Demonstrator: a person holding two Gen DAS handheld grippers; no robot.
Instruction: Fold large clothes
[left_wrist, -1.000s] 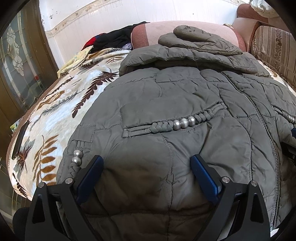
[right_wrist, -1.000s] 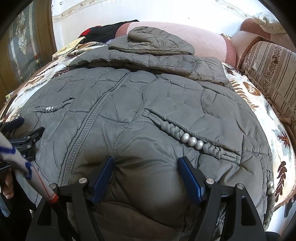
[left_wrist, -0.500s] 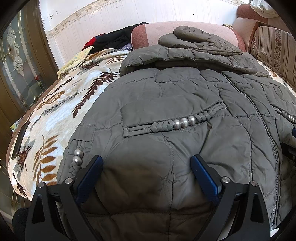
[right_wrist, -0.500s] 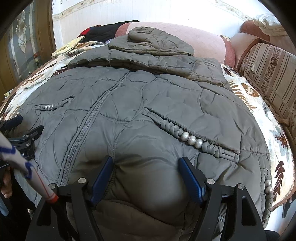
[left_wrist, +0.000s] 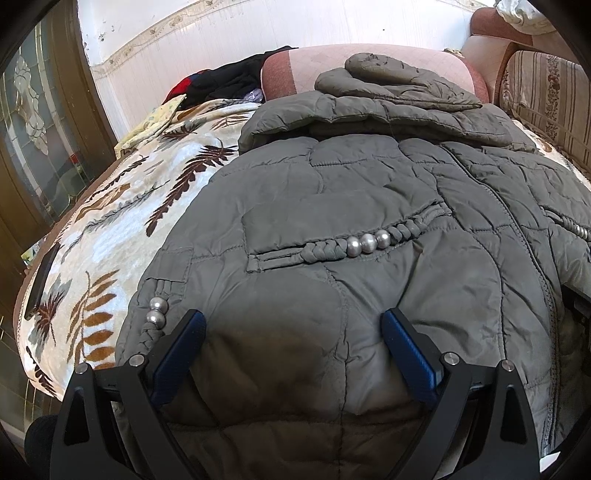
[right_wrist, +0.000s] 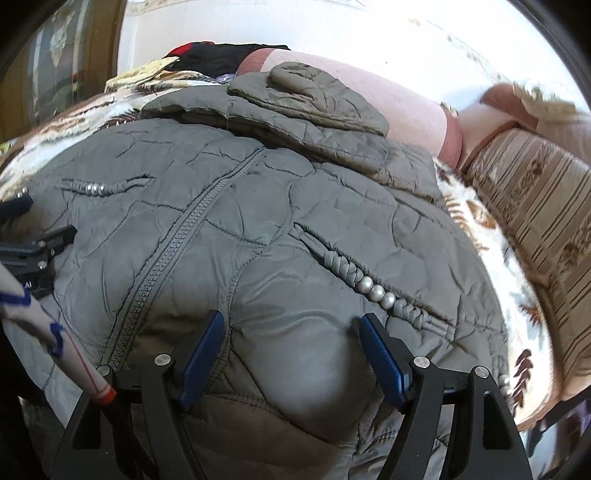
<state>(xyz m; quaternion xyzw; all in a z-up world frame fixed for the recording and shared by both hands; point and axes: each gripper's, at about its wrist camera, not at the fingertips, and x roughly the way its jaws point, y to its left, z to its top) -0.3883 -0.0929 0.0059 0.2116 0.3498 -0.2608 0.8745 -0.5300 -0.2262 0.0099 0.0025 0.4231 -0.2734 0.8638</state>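
Now both claws, left gripper (left_wrist: 291, 350) and right gripper (right_wrist: 291, 343), stand released over the grey quilted jacket's (left_wrist: 369, 192) near hem on the leaf-print blanket (left_wrist: 122, 221).

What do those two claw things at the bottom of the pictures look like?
Both match. The left gripper and the right gripper have black, angular frames with triangular cut-outs and silver screw heads. Each has two flat fingers faced with ribbed blue pads. Beside the right one hangs a pale sleeve with blue markings and an orange-red cuff.
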